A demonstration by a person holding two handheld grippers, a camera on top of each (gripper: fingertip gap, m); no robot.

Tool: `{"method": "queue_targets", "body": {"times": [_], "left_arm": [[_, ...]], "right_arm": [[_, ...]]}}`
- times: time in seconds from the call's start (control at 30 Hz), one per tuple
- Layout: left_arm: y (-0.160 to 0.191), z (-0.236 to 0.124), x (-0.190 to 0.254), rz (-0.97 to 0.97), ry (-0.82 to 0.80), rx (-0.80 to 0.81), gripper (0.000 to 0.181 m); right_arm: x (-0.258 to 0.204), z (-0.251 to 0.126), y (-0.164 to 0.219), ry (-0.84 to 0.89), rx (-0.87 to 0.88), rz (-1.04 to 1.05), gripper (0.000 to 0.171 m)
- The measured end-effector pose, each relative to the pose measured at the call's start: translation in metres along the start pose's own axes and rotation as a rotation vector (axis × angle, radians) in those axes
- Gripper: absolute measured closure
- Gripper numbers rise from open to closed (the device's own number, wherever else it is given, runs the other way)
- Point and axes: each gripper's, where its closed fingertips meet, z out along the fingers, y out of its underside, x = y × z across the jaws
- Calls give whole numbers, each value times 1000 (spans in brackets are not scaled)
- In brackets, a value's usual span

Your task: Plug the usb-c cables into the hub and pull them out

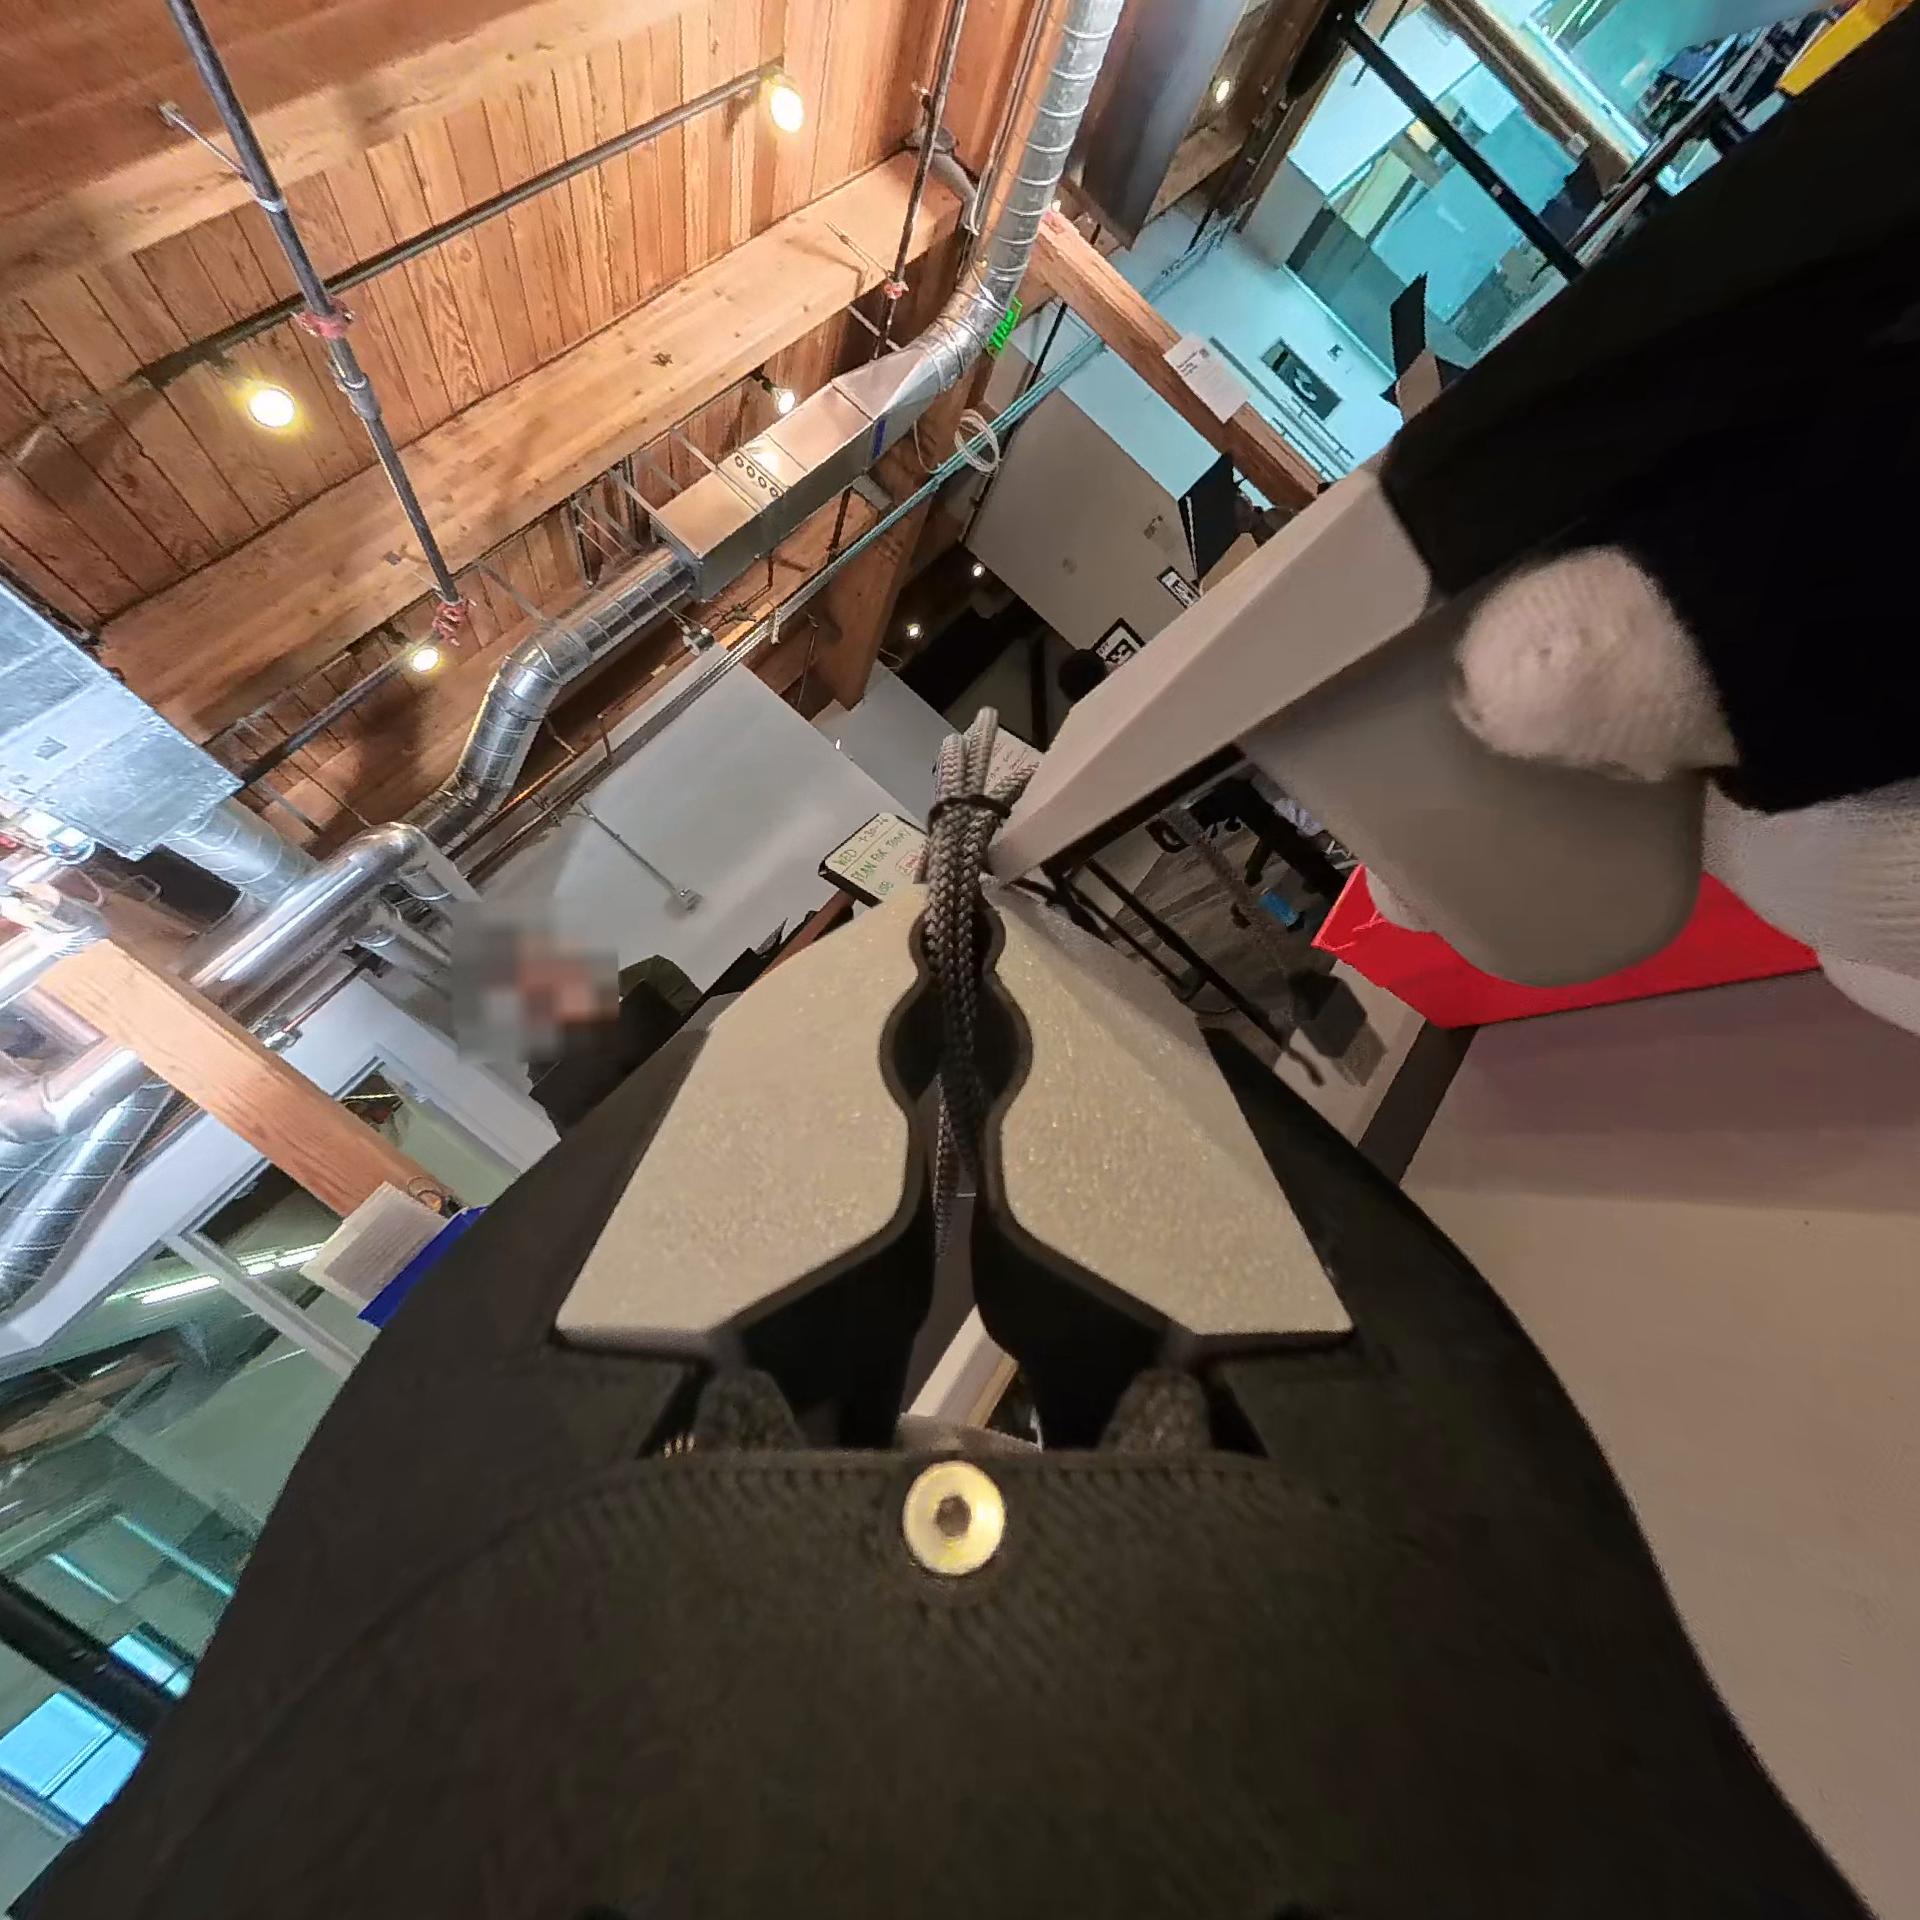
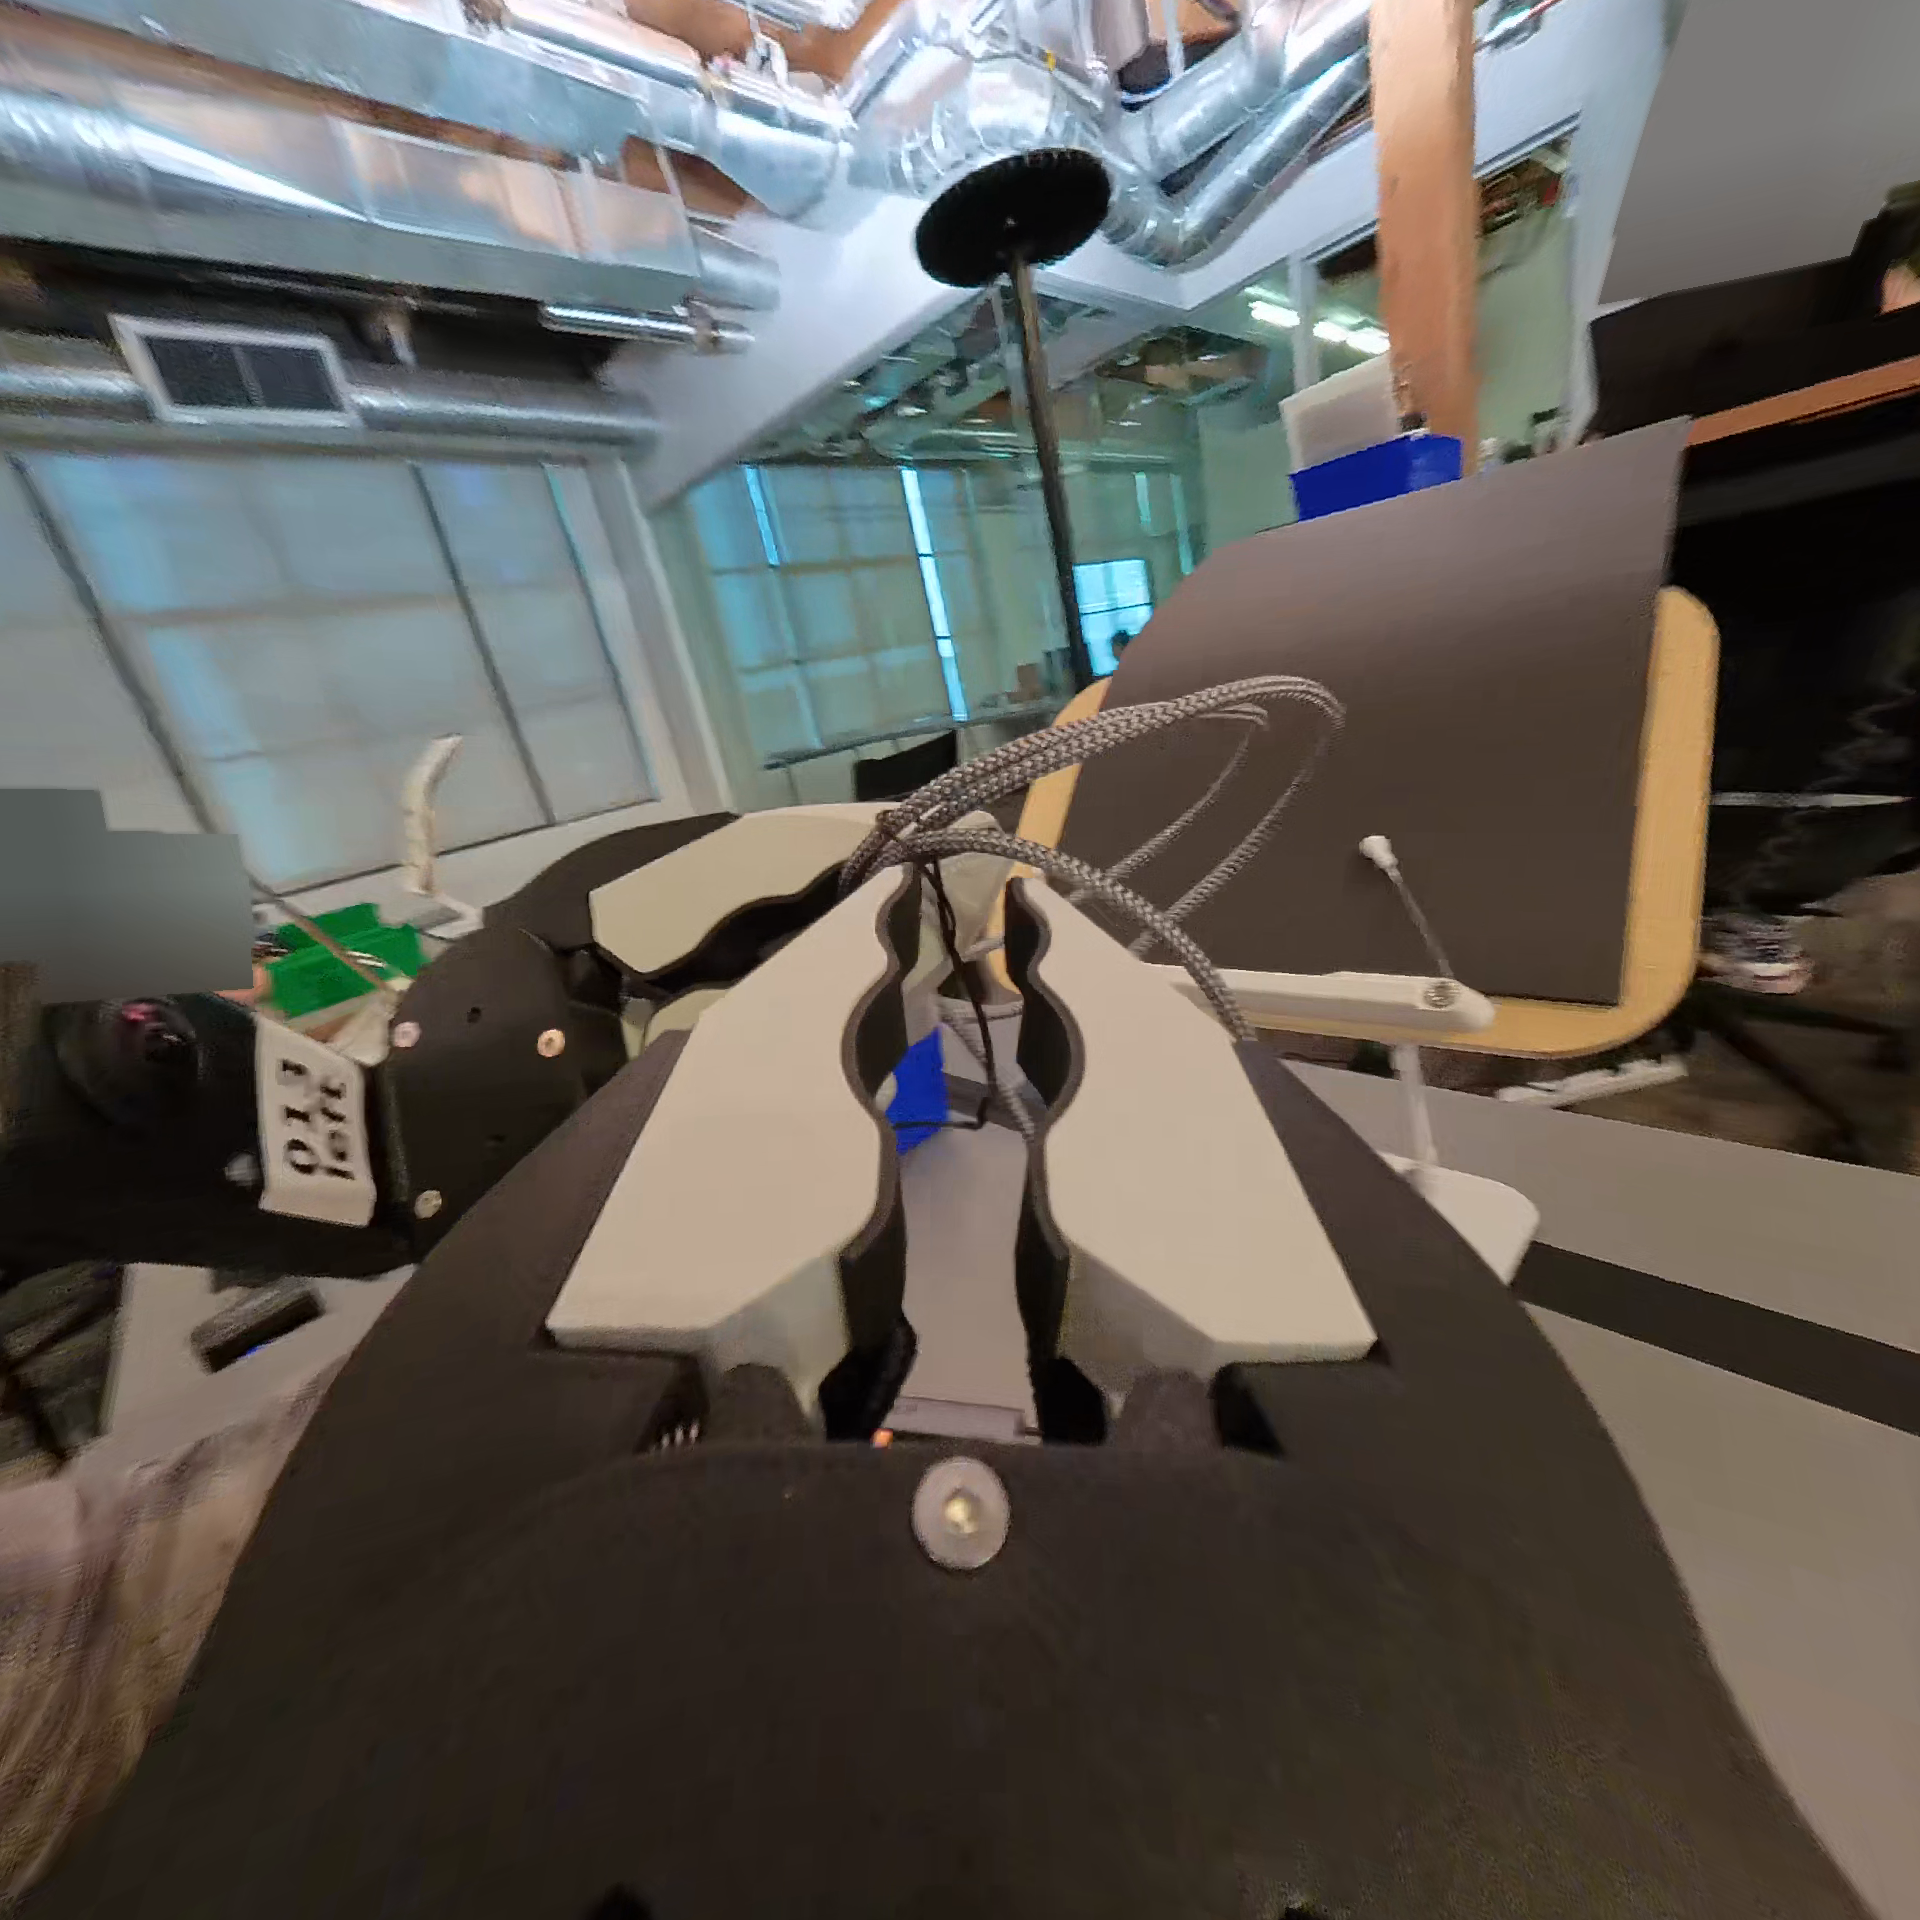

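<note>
Left gripper (image 1: pixel 958 935): I hold it clamped on a bundle of braided grey cables (image 1: pixel 961 831), which rises toward 12 o'clock, bound by a thin black tie. Right gripper (image 2: pixel 961 914): jaws at a narrow gap, nothing between them that I can confirm; the cable loops (image 2: pixel 1174 717) arch at 1 o'clock, just beyond its tips. No hub or connector is recognisable in either view. To do this step well, I judge I should keep the left grip steady, find a free plug end, and pinch it close behind the connector. The grey counter (image 2: pixel 1714 1475) carries a dark stripe; overhead are wooden ceiling boards (image 1: pixel 499 312), silver ducts (image 1: pixel 582 665) and glazed partitions (image 2: pixel 343 644).
</note>
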Motion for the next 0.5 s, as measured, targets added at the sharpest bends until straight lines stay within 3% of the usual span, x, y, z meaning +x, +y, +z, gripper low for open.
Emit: {"method": "queue_targets", "body": {"times": [0.1,0.3,0.5], "left_arm": [[0,0,2,-8,5,3,180],[-4,-2,-2,-24,-1,39,180],[-13,-8,-6,-37,-16,127,179]], "right_arm": [[-5,0,0,-73,10,56,171],[-10,0,-3,-163,36,148,171],[-21,-3,-9,-359,120,474,171]]}}
